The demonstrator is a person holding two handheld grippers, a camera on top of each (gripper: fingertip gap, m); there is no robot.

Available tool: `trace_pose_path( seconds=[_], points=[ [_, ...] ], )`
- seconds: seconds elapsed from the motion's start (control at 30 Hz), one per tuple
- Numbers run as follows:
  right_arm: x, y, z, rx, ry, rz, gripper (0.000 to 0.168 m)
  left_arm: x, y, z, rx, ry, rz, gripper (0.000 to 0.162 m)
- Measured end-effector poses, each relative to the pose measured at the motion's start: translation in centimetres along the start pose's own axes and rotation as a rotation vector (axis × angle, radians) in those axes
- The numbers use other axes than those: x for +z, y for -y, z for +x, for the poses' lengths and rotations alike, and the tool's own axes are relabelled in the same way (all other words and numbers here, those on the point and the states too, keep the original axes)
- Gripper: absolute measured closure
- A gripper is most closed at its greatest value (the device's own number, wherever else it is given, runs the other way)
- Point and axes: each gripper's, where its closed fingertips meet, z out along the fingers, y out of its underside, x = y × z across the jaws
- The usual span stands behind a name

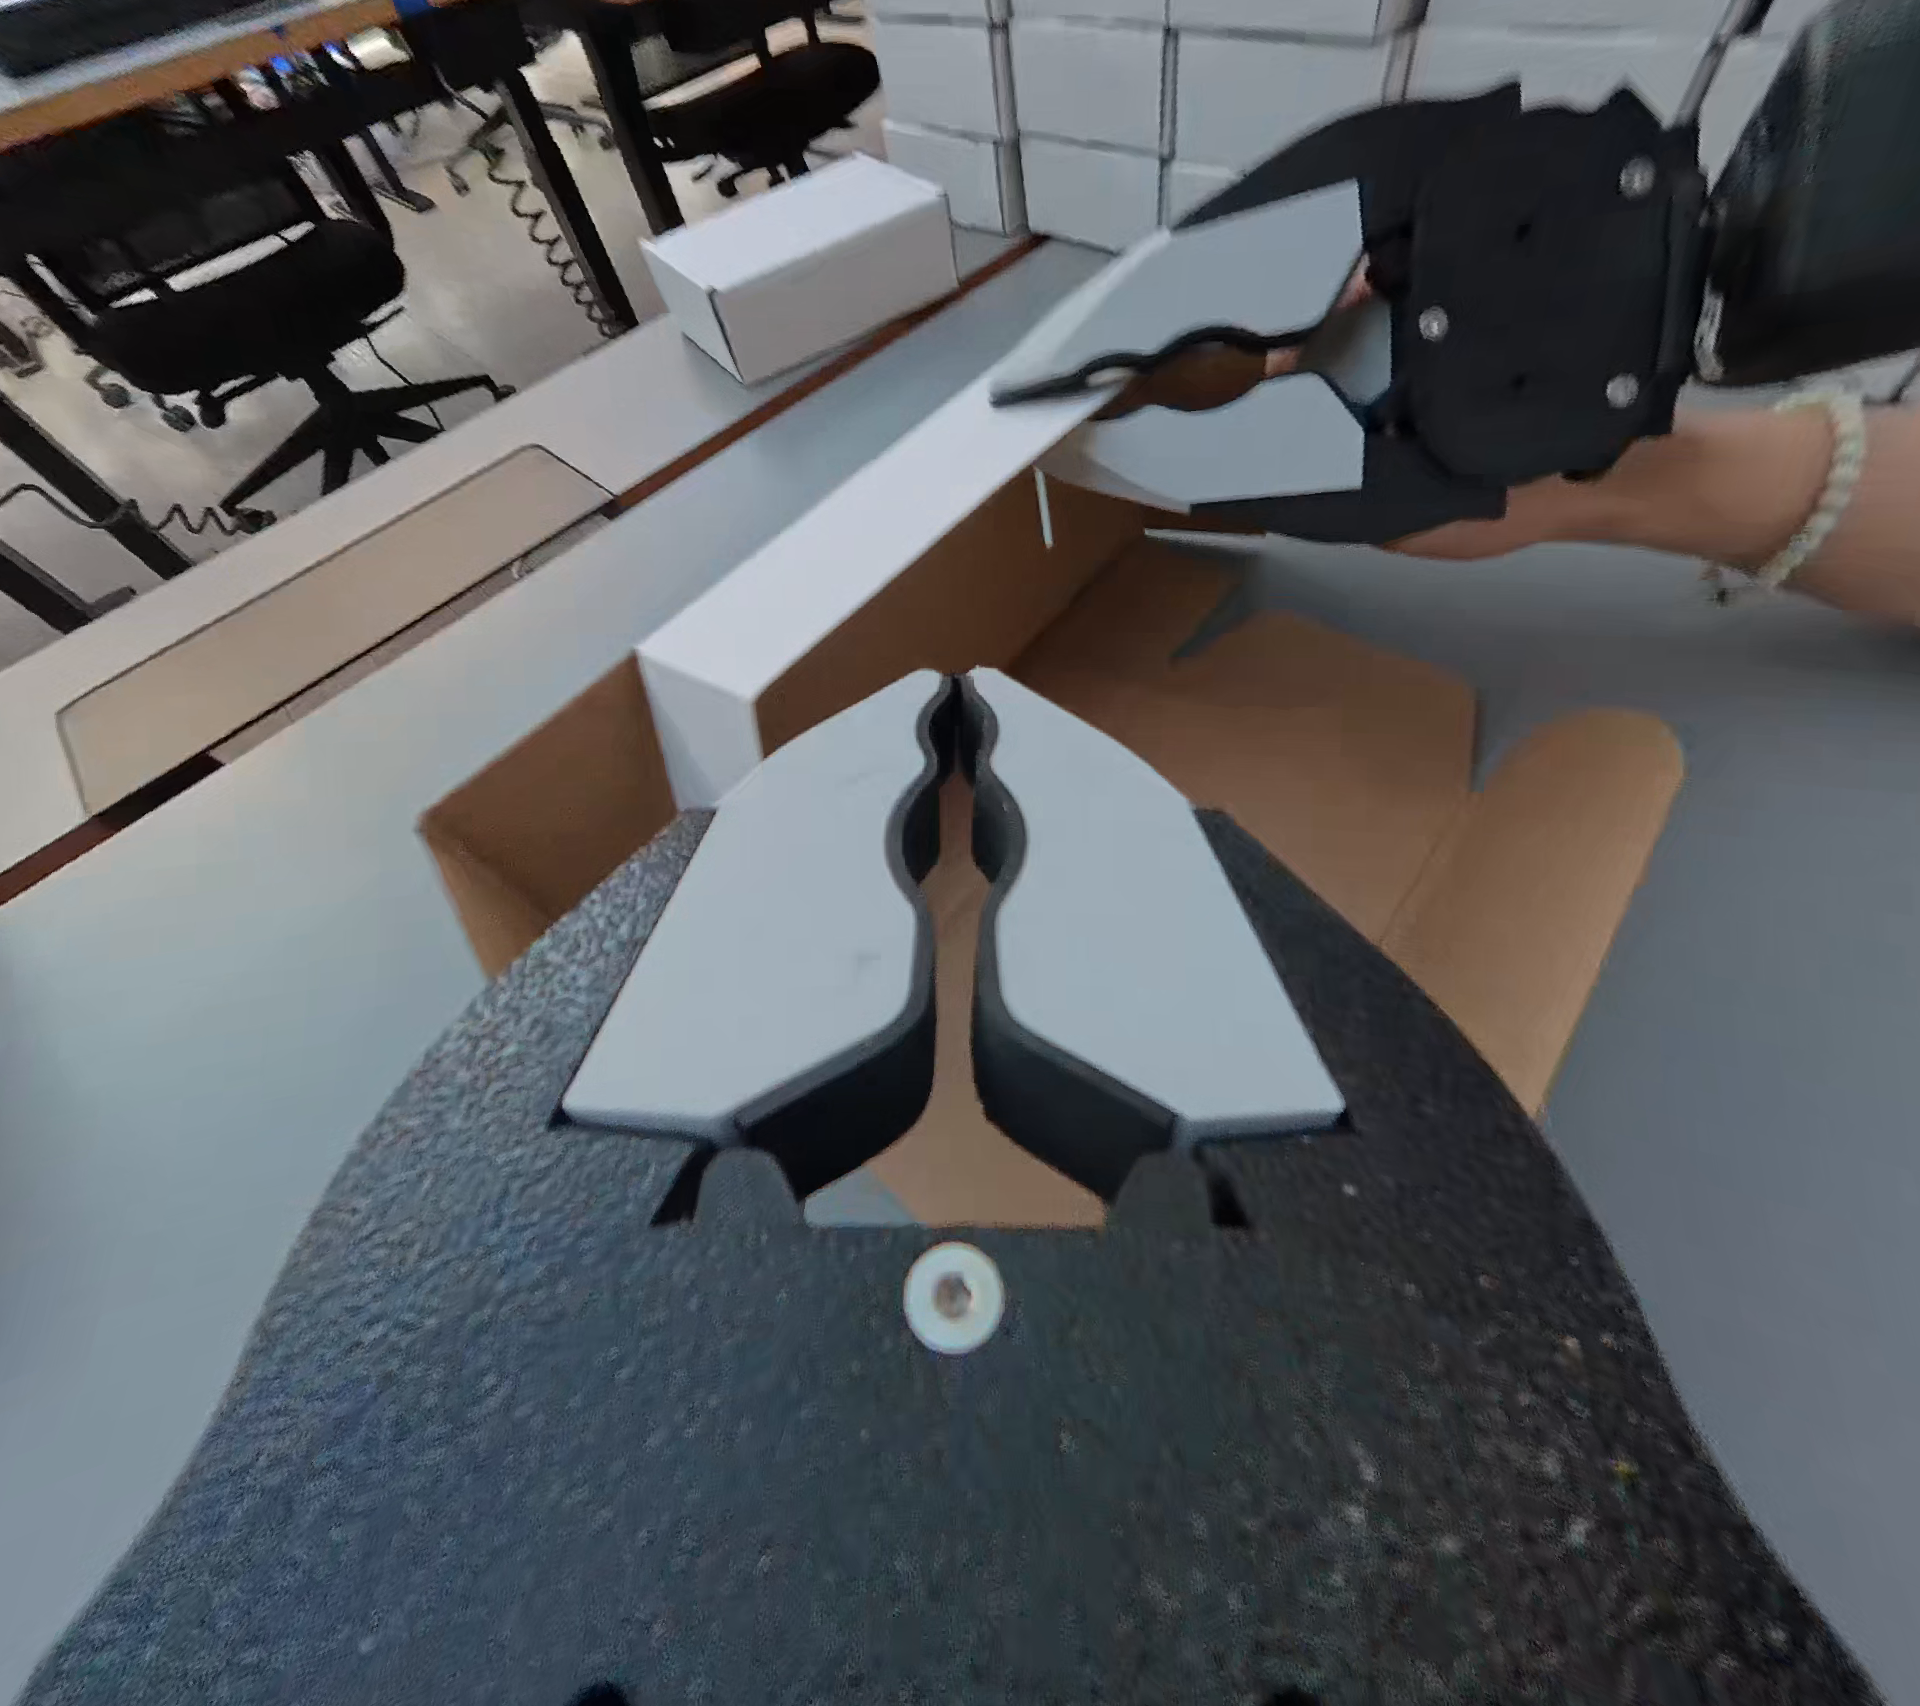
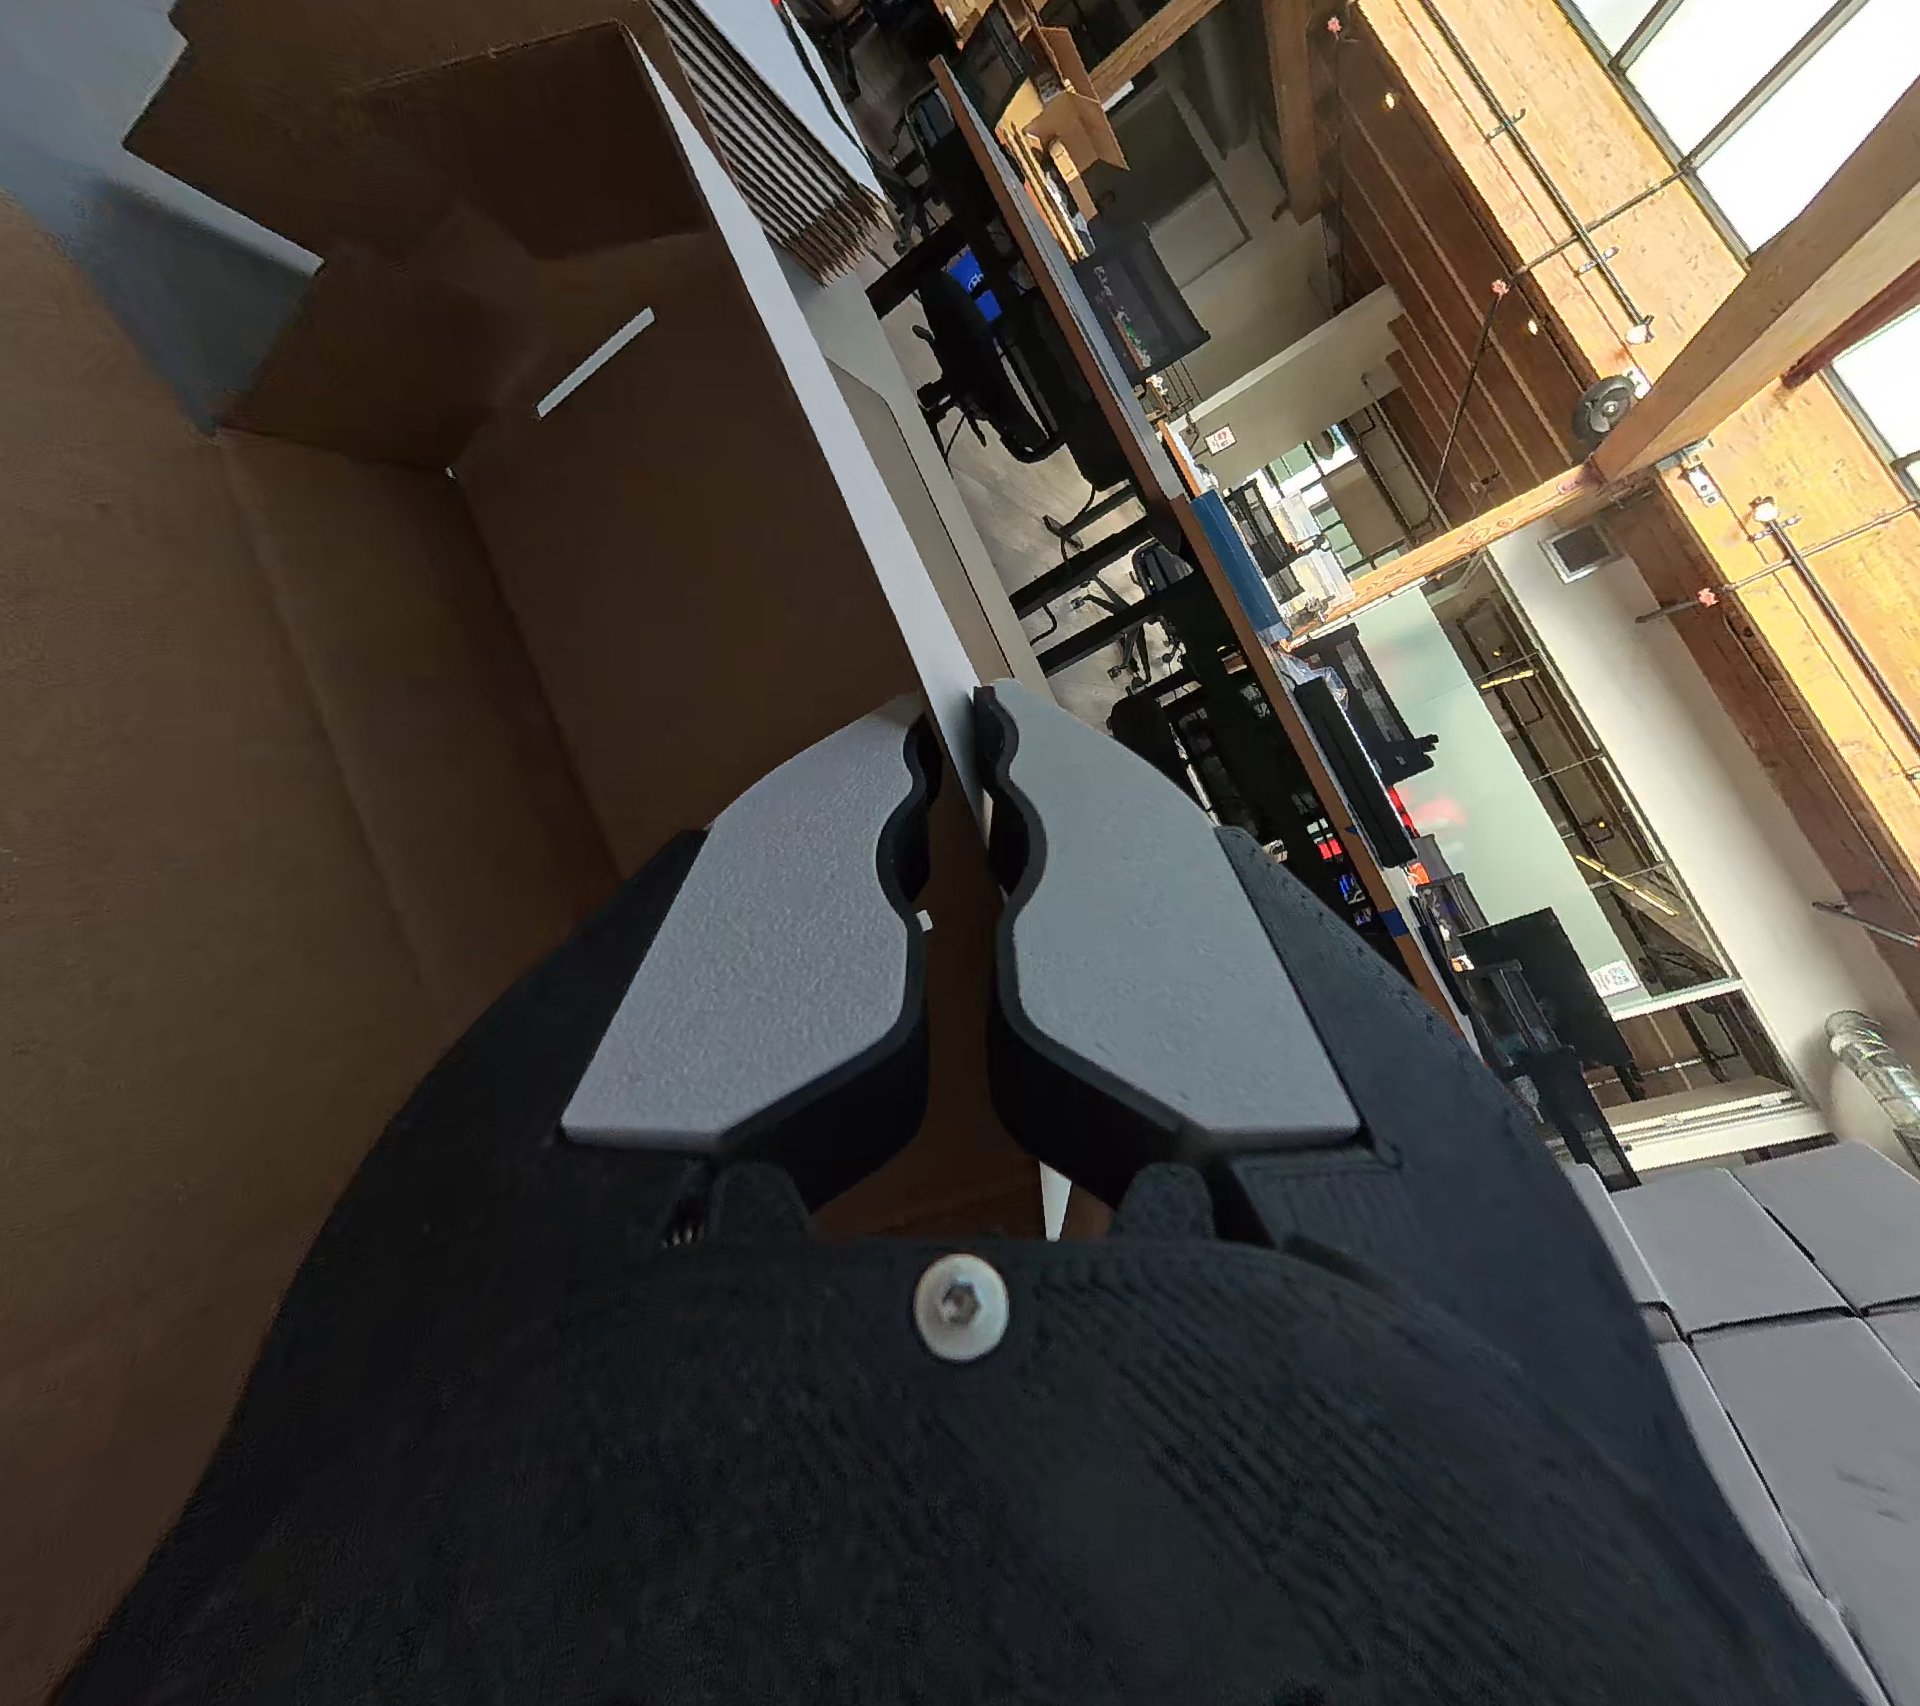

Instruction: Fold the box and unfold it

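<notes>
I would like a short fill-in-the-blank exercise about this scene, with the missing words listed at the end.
1. The right gripper is shut on the raised ____ wall of the box.
2. The inner side of the box is ____ in colour.
3. The left gripper is shut and holds ____.
4. The box lies on a ____ table.

Missing words: white; brown; nothing; grey

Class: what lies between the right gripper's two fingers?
A raised panel of the box, white outside and brown inside. The right gripper is shut on its edge. The right wrist view shows it best; the left wrist view confirms it.
</notes>
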Motion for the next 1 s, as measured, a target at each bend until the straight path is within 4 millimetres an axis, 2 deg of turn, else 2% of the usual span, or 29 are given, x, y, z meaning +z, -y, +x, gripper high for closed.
trace_pose_path(
  seconds=[0.07,0.13,0.23,0.3,0.37,0.43,0.53,0.57,0.67,0.77,0.9,1.0],
  points=[
    [0.0,0.0,0.0,-0.016,-0.006,0.004,0.162,-2.2,1.6,-3.8,-0.062,0.109,0.076,0.156],
    [0.0,-0.1,0.0,-0.027,-0.006,0.004,0.162,-3.4,0.5,-8.3,-0.098,0.244,0.027,0.15],
    [0.0,-0.1,0.0,-0.046,-0.005,0.012,0.162,-2.6,-3.2,-12.3,-0.125,0.291,-0.139,0.139],
    [0.0,-0.1,-0.1,-0.058,-0.007,0.022,0.162,-1.5,-5.1,-13.8,-0.094,0.288,-0.216,0.137],
    [0.0,-0.1,-0.1,-0.071,-0.011,0.02,0.162,-0.3,-6.2,-14.9,-0.079,0.279,-0.255,0.133],
    [0.0,-0.1,-0.1,-0.1,-0.018,0.013,0.163,1.2,-6.8,-15.1,-0.094,0.225,-0.267,0.13],
    [0.1,-0.2,0.0,-0.164,-0.037,-0.025,0.163,2.9,-7.5,-14.0,-0.107,0.113,-0.286,0.126],
    [0.1,-0.3,0.0,-0.185,-0.05,-0.048,0.163,3.1,-7.5,-13.8,-0.107,0.109,-0.286,0.134],
    [0.3,-0.7,0.0,-0.219,-0.098,-0.127,0.164,3.0,-7.3,-12.6,-0.108,0.106,-0.282,0.162],
    [0.5,-1.0,0.2,-0.224,-0.126,-0.2,0.164,2.3,-7.1,-11.4,-0.093,0.139,-0.249,0.162],
    [0.5,-1.1,0.2,-0.222,-0.141,-0.24,0.164,1.6,-6.6,-8.5,-0.056,0.084,-0.217,0.162],
    [0.5,-1.1,0.2,-0.286,-0.156,-0.256,0.164,1.5,-6.5,-6.6,-0.027,0.042,-0.211,0.162]
  ],
)
